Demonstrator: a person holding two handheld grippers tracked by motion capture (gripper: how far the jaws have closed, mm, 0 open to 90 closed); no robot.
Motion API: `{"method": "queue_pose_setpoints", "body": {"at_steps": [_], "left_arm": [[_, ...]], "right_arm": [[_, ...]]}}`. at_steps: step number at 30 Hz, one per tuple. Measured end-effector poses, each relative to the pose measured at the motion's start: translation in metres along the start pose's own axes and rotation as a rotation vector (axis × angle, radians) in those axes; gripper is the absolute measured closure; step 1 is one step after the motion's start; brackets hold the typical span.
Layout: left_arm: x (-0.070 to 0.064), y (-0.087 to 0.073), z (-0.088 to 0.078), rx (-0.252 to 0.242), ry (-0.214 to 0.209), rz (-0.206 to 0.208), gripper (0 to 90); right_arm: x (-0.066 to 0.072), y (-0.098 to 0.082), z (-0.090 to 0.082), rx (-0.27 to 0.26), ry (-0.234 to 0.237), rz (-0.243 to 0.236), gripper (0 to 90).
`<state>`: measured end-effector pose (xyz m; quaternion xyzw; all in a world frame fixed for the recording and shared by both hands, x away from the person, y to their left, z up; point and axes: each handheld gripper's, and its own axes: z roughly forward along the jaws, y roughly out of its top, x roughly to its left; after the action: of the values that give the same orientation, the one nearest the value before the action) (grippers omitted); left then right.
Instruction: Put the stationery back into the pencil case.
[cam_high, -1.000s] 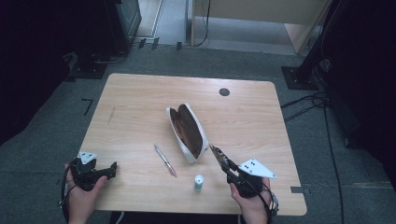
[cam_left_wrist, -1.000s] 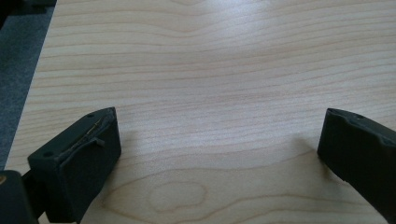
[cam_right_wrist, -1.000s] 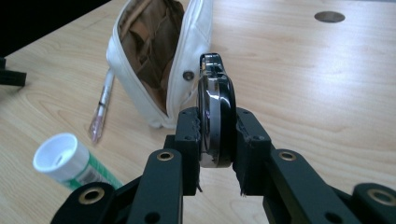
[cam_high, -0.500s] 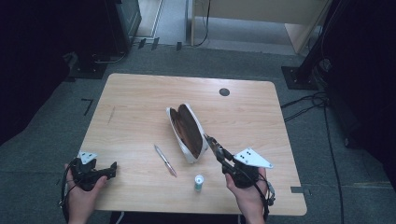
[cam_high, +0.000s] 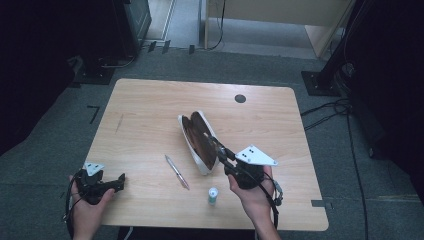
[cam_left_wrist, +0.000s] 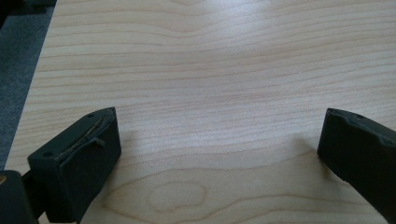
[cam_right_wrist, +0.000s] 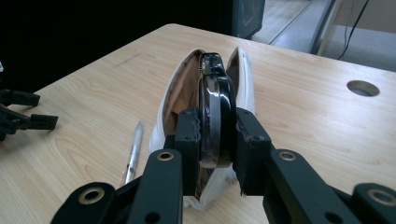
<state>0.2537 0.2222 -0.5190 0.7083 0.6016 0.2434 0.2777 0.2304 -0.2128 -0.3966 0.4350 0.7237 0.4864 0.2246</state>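
Observation:
A white pouch (cam_high: 196, 150) with a brown lining lies open in the middle of the wooden table (cam_high: 150, 115). My right gripper (cam_high: 219, 148) hovers just over the pouch's near right side, shut on a glossy black oblong object (cam_right_wrist: 215, 112) held edge-on above the pouch (cam_right_wrist: 175, 98) opening. At the table's front left corner my left gripper (cam_high: 119, 183) rests low. In the left gripper view, my left gripper (cam_left_wrist: 219, 149) is open, with bare wood between its jaws.
A pen (cam_high: 177, 172) lies left of the pouch's near end. A small green and white bottle (cam_high: 213, 196) stands near the front edge, beside my right hand. A round cable hole (cam_high: 240, 98) sits at the back right. Dark stands and cables surround the table.
My right gripper has risen and moved up-left with the black object, from beside the pouch's near end to over its opening. The left gripper has stayed put.

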Motion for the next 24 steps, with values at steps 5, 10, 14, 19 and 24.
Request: {"method": "queue_pose_setpoints", "body": {"at_steps": [5, 10, 14, 19, 24], "left_arm": [[0.000, 0.000, 0.000, -0.001, 0.000, 0.000, 0.0], [0.000, 0.000, 0.000, -0.001, -0.001, 0.000, 0.0], [0.000, 0.000, 0.000, -0.001, 0.000, -0.001, 0.0], [0.000, 0.000, 0.000, -0.001, -0.003, -0.001, 0.0], [0.000, 0.000, 0.000, 0.000, -0.002, 0.001, 0.0]], "right_arm": [[0.005, 0.008, 0.011, 0.018, 0.013, -0.025, 74.2], [0.008, 0.015, 0.035, 0.065, 0.011, -0.053, 74.2], [0.009, 0.017, 0.051, 0.102, 0.006, -0.072, 74.2], [0.010, 0.019, 0.062, 0.128, 0.004, -0.089, 74.1], [0.011, 0.020, 0.076, 0.171, 0.001, -0.095, 74.1]]}}
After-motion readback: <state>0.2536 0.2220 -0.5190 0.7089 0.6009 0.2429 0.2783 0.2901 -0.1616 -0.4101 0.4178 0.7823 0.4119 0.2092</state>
